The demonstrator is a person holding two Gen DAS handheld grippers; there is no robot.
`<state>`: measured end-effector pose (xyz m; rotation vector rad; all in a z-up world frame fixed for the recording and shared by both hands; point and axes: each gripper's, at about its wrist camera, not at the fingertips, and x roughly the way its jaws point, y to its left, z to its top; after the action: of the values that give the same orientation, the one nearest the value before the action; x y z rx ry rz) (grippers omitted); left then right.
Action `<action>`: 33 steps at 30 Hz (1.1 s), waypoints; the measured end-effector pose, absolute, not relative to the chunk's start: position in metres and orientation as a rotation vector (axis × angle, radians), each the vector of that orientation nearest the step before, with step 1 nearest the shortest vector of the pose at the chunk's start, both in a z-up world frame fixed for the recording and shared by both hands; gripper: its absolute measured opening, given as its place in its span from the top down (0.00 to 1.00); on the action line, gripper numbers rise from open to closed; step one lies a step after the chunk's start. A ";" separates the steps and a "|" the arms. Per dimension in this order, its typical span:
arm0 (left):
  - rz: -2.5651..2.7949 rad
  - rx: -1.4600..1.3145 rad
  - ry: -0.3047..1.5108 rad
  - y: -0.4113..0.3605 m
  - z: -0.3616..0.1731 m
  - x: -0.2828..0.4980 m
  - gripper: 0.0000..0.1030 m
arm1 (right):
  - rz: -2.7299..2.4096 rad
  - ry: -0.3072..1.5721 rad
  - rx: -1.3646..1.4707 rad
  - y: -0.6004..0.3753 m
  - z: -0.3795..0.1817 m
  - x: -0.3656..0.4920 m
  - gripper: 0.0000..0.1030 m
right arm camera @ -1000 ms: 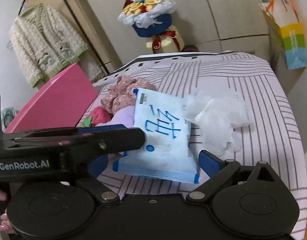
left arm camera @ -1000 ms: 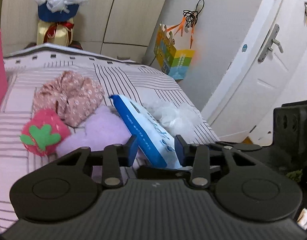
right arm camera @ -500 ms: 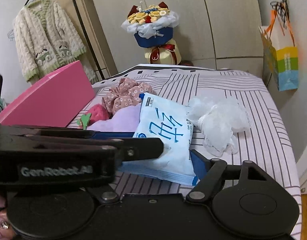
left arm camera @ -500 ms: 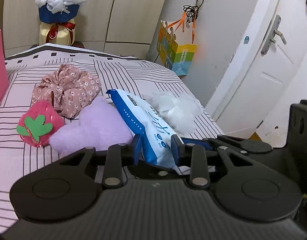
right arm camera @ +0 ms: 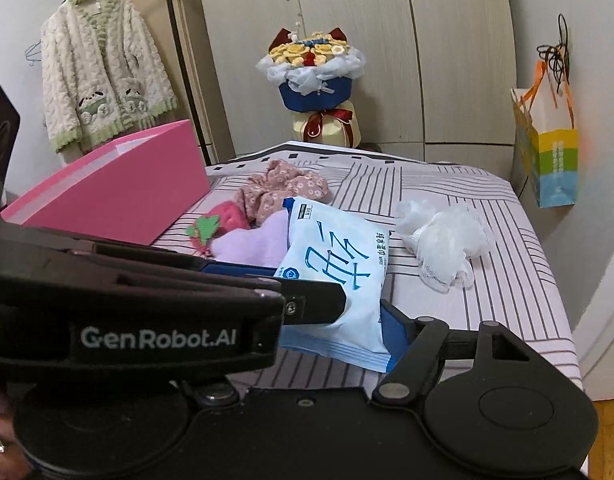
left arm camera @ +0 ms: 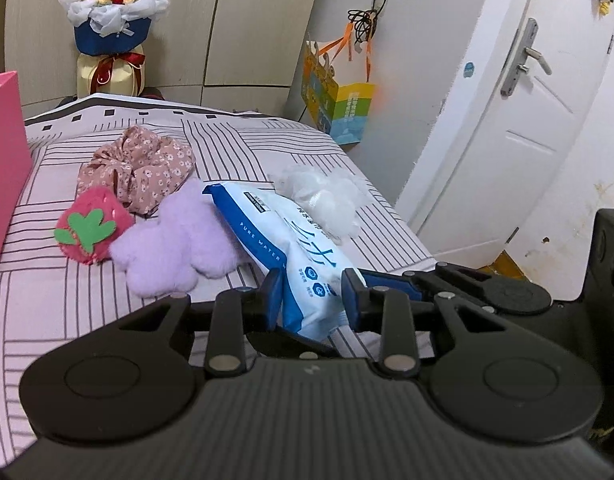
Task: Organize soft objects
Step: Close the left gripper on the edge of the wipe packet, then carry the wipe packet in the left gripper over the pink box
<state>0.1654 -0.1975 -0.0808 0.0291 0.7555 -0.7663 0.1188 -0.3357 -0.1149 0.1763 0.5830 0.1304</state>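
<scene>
Left hand-held gripper point(left arm camera: 312, 294) around wet-wipes pack point(left arm camera: 295, 248); cardigan point(right arm camera: 103, 68) only rightward.

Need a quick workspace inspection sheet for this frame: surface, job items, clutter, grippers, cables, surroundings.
Surface: striped bedsheet.
Job's things: wipes pack, purple plush, strawberry plush, floral scrunchie, white mesh puff, pink box.
Clutter: nothing seen.
Grippers: left gripper shut on wipes pack; right gripper open beside the pack.
Cables: black cord on wall hook.
Surroundings: bouquet, gift bag, cardigan, door.
</scene>
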 end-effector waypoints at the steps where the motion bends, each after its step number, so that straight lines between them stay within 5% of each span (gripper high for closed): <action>1: -0.769 0.032 0.756 -0.195 -0.078 0.161 0.71 | 0.129 0.584 0.170 -0.333 -0.113 0.115 0.25; 33: -0.774 0.004 0.594 -0.087 0.010 0.059 0.71 | 0.171 0.502 -0.075 -0.232 -0.012 0.016 0.26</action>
<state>0.0589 -0.0871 0.0097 0.0045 0.5943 -0.7737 0.0159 -0.2317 -0.0116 -0.0747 0.5020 0.1714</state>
